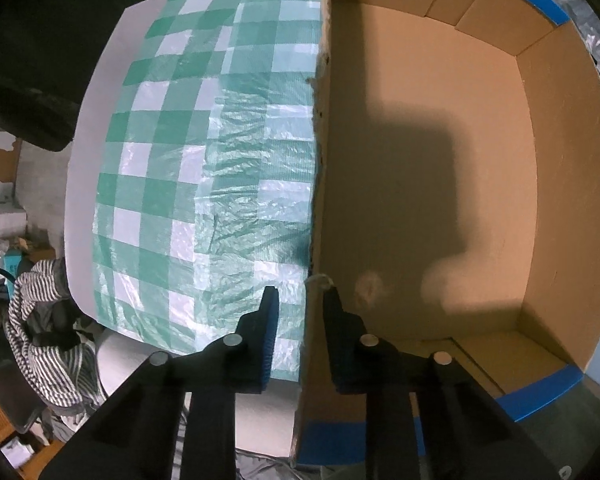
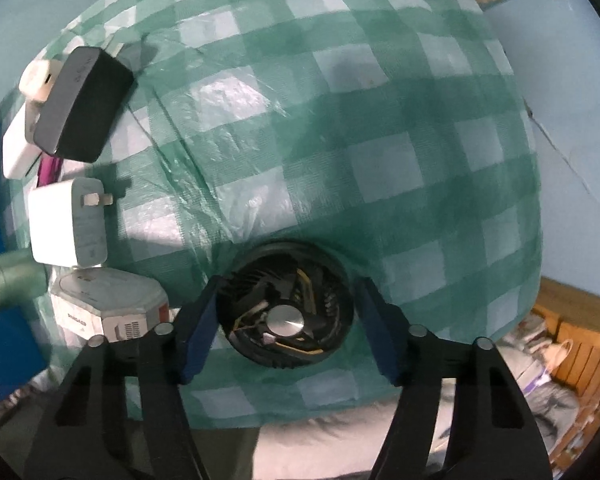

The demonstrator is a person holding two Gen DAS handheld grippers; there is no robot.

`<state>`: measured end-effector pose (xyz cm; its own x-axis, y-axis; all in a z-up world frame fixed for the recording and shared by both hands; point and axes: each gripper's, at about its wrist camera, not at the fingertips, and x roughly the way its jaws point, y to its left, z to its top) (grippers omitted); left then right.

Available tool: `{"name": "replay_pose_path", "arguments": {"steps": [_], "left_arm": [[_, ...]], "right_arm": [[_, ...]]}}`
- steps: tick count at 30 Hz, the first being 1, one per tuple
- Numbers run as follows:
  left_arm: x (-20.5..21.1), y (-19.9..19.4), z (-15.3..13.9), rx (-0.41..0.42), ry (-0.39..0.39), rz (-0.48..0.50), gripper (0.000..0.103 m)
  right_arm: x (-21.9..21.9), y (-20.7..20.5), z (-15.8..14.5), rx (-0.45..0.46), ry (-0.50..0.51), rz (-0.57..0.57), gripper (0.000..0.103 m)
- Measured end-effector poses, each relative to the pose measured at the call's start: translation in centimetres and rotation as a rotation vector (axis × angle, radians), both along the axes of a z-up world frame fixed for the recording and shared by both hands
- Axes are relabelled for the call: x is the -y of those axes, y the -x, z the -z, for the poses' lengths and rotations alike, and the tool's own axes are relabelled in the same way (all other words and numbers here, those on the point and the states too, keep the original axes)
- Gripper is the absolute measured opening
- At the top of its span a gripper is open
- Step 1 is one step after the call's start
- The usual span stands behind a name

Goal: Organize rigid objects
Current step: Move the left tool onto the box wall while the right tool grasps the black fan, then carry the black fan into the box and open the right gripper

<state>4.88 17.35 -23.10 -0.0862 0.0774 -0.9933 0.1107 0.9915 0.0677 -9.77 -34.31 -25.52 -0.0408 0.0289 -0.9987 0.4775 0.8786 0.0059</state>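
In the left wrist view my left gripper (image 1: pixel 300 300) is shut on the left wall of an open cardboard box (image 1: pixel 440 184), one finger outside and one inside. The box inside shows no objects. In the right wrist view my right gripper (image 2: pixel 286 312) is open, its fingers on either side of a round black cooling fan (image 2: pixel 286 320) lying on the green checked cloth (image 2: pixel 380 140); the pads stand slightly clear of it. A dark grey rectangular adapter (image 2: pixel 84 104), a white plug charger (image 2: pixel 68 226), a white and grey device (image 2: pixel 108 306) and a green cylinder (image 2: pixel 8 284) lie at the left.
The checked cloth (image 1: pixel 204 152) covers the table left of the box. More white adapters (image 2: pixel 24 136) lie behind the dark one. A striped garment (image 1: pixel 40 320) hangs on a chair below the table's left edge. A blue surface (image 2: pixel 0 320) borders the far left.
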Motion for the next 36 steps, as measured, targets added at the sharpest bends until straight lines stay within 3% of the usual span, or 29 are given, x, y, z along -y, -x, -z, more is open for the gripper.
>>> {"name": "replay_pose_path", "arguments": {"steps": [5,21,36], "left_arm": [[0.2,0.2,-0.2,-0.003,0.010,0.012,0.014],[1.2,0.9,0.1,0.002,0.022,0.046,0.009],[-0.2,1.8,0.8,0.018,0.032,0.046,0.009]], "right_arm": [[-0.6,-0.3,0.4,-0.004,0.000,-0.031,0.062],[-3.6,-4.9,-5.6,0.111,-0.021,-0.118,0.062],[-8.6,-9.1,-11.3,0.221,-0.110,-0.354,0.062]]}}
